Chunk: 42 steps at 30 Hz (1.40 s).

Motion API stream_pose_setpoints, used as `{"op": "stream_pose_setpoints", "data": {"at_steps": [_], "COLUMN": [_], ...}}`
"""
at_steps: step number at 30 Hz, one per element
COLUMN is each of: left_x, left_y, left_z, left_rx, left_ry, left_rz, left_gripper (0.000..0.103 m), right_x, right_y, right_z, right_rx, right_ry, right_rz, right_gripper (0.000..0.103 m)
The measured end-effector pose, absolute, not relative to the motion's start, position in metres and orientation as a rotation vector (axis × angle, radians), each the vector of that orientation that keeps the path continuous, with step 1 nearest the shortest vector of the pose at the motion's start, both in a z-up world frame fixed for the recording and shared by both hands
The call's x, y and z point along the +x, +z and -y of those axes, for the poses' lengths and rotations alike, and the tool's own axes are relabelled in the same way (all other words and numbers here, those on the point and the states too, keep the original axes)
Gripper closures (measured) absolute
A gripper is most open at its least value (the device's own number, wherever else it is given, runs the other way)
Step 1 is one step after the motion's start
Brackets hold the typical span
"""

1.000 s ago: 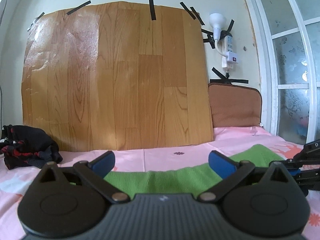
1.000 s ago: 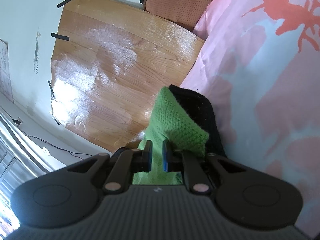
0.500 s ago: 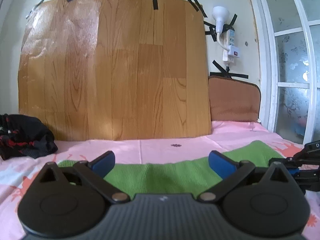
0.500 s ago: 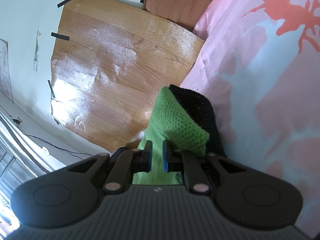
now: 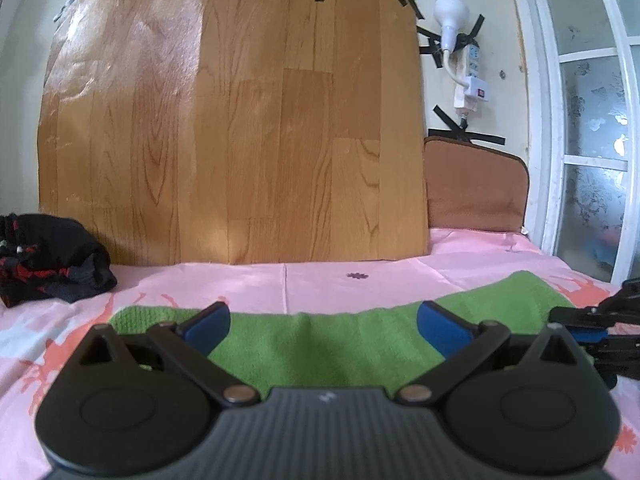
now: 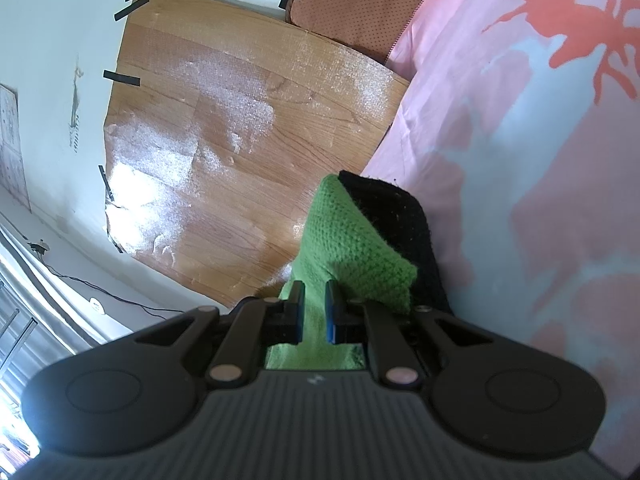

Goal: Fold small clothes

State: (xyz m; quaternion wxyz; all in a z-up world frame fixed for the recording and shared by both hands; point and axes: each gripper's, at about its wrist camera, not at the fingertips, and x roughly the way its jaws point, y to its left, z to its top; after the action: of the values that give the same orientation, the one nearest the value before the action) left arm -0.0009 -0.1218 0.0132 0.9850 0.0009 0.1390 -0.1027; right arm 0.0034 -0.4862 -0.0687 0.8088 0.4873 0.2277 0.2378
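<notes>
Both grippers are at the green knitted cloth with a black end (image 5: 320, 340), which lies across the pink patterned bed sheet (image 5: 320, 280). On the right gripper (image 6: 314, 308) the blue pads are clamped on a lifted corner of this cloth. On the left gripper (image 5: 322, 322) the jaws stand wide apart above the flat cloth and hold nothing. A black and red garment (image 5: 44, 256) lies well apart, near the wood-pattern sheet taped to the wall (image 5: 232, 120).
</notes>
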Motion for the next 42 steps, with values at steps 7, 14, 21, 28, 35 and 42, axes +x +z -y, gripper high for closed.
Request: {"op": "stream_pose_setpoints", "data": {"at_steps": [7,14,21,28,35,42], "left_x": [0.005,0.033,0.066,0.060,0.031,-0.002], "left_y": [0.016,0.032,0.002,0.011,0.061,0.081], "left_z": [0.102,0.088,0.106,0.124,0.006,-0.113], "left_rx": [-0.112,-0.341,-0.199,-0.065,-0.346,-0.463], "left_ry": [-0.290,-0.482,-0.495,-0.476,-0.489,-0.166], "left_rz": [-0.318,-0.462,-0.644,-0.656,-0.496,-0.398], "left_gripper": [0.000,0.019,0.069,0.068,0.063,0.061], "right_x": [-0.027,-0.019,0.007,0.011,0.021,0.060], "right_y": [-0.025,-0.028,-0.053,-0.013,0.078,0.057], "right_z": [0.504,0.515,0.484,0.459,0.339,0.189], "right_rx": [0.868,0.783,0.778,0.850,0.484,0.230], "right_ry": [0.440,0.330,0.349,0.455,0.695,0.906], "right_rz": [-0.358,-0.545,-0.661,-0.617,-0.554,-0.716], "right_gripper": [0.046,0.038,0.058,0.078,0.080,0.082]}}
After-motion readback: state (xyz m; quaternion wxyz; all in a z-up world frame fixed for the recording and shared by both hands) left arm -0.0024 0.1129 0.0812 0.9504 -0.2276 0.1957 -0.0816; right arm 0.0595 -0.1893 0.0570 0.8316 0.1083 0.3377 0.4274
